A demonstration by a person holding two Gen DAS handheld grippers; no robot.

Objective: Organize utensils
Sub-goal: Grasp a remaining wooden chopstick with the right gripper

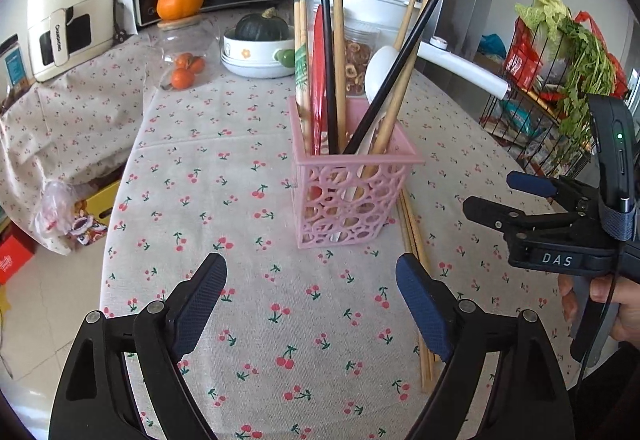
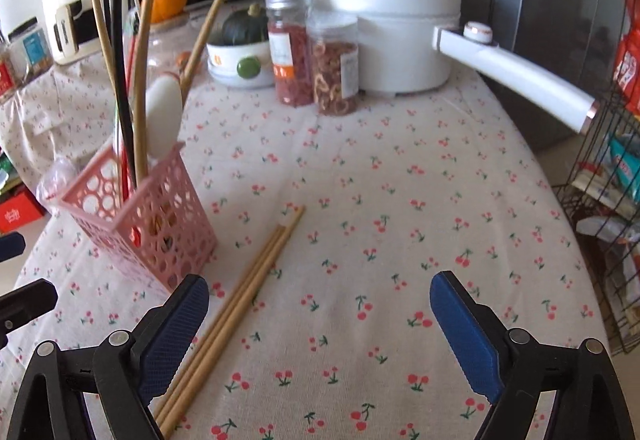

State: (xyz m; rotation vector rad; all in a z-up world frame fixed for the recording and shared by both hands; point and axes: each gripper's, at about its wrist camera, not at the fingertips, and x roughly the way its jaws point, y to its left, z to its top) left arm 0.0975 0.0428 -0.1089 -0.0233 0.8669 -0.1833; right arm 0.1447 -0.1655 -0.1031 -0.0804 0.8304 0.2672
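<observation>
Chopsticks [image 2: 240, 304], a loose bundle of bamboo ones, lie flat on the cherry-print tablecloth [image 2: 360, 200] just beside the pink utensil basket [image 2: 156, 224], while the rest of the utensils already stand upright inside it. Right gripper [image 2: 320, 332] hangs over the cloth with its jaws spread wide and nothing between them; the bundle runs under its left finger, not through the gap. Left gripper [image 1: 312, 304] is released too, empty, facing the basket head-on.

Now the risks. Those sticks lie side by side and touching, so a pinch taken off-centre could catch some and roll the others away. Flat on soft cloth, they also invite the pads to snag fabric instead of wood. And look how light and perforated that basket seems, tall sticks and a white spoon [image 1: 380, 68] leaning out of it: a nudge from either gripper could likely tip it. Threading long sticks in among those leaning handles could jam or lever something out.
</observation>
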